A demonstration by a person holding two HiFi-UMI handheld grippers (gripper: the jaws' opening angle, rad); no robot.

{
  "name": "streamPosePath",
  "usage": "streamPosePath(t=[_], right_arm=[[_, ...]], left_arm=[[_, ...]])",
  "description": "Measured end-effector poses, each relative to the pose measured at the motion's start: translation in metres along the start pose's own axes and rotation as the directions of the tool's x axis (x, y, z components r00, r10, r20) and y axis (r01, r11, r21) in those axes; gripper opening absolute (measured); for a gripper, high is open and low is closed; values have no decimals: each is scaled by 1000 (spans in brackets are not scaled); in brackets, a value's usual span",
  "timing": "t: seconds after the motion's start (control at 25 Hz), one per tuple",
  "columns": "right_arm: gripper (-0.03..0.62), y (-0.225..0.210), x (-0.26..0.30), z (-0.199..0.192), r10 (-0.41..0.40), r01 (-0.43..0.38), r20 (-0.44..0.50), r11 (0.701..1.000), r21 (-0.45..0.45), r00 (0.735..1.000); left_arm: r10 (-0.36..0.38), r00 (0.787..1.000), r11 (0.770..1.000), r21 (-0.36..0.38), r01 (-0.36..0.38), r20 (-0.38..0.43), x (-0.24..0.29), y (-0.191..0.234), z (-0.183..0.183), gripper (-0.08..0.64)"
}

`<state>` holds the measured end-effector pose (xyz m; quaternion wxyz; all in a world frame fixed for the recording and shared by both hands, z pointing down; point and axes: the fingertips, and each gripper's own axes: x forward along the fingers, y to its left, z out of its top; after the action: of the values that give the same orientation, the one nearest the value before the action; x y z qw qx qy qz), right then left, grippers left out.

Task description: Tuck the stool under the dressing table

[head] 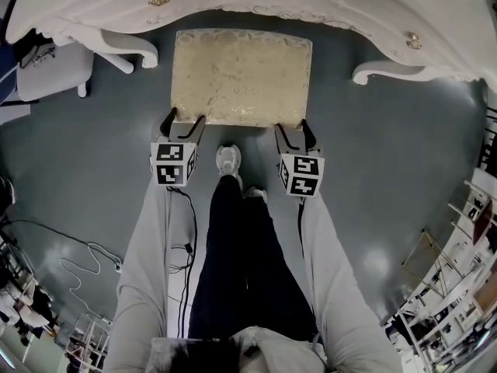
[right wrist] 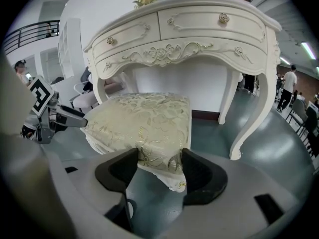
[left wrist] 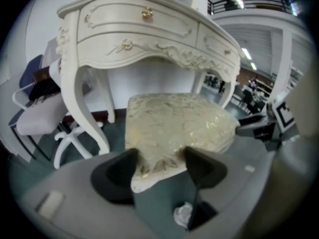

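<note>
Stool (head: 241, 74) corners were pinched by left gripper (head: 183, 123), right gripper (head: 293, 128) (jaws closed on cushion edge); far edge at dressing table (head: 85, 6).

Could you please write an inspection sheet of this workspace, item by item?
Surface: grey floor, bare around the stool.
Job's things: stool in front of the dressing table, seat mostly not under it.
Clutter: nothing seen.
Grippers: left gripper shut on the stool's near left corner; right gripper on the near right corner.
Cables: black cable below the left gripper; white cable on the floor.
Surroundings: chair left of the table; shelves at right.
</note>
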<state>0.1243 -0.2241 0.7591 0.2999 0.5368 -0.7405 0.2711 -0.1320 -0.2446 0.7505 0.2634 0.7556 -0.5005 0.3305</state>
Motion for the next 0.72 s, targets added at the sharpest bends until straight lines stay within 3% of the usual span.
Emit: streamPosePath(t=[0.72], right_arm=[[282, -17, 53, 63, -60, 59, 43, 998, 34, 997]], left_arm=[[-27, 998, 998, 54, 24, 50, 55, 39, 75, 321]])
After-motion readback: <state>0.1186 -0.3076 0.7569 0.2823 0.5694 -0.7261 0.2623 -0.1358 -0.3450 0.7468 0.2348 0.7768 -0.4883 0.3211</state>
